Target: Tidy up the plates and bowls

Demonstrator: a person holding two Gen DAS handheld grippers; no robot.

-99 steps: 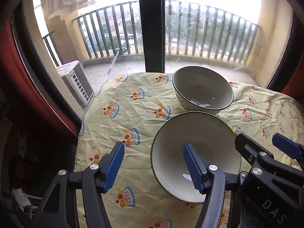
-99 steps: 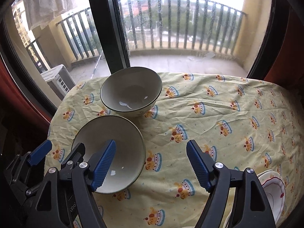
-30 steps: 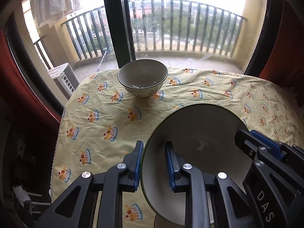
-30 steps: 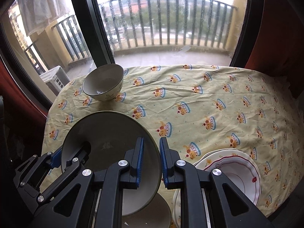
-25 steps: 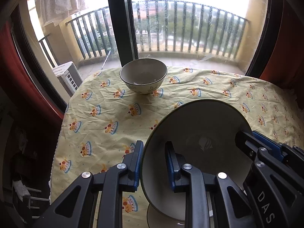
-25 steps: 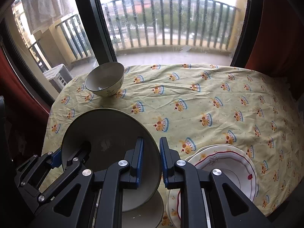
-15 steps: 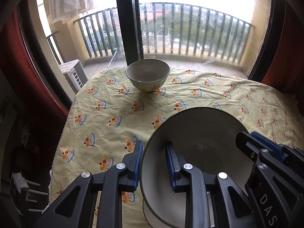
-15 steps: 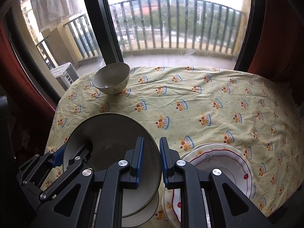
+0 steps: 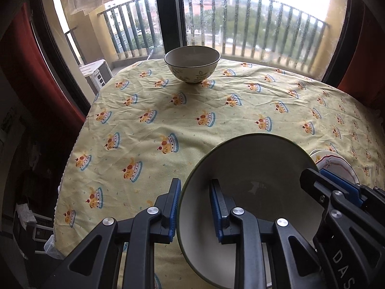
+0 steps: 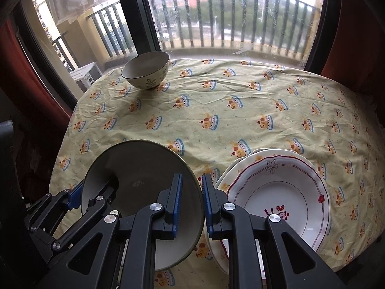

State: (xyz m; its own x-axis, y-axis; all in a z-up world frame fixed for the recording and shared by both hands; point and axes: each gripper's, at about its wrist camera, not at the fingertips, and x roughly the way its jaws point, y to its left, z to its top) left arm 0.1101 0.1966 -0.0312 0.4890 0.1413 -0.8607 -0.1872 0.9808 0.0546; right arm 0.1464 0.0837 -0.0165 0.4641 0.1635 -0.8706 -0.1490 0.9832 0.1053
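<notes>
Left tool (image 9: 195,207) and right tool (image 10: 191,201) each clamp opposite rims of the large bowl (image 9: 255,183), held above the counter (image 10: 240,110). Only the right view fully shows the stacked plates (image 10: 276,190) beside it; the small bowl (image 10: 145,69) stands far back

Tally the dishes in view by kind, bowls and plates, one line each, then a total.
Bowls: 2, the held bowl gripped by both grippers, and the far bowl by the window.
Plates: at least 2, the red-rimmed plate stacked on a cream plate; any beneath are hidden.
Total: at least 4.
</notes>
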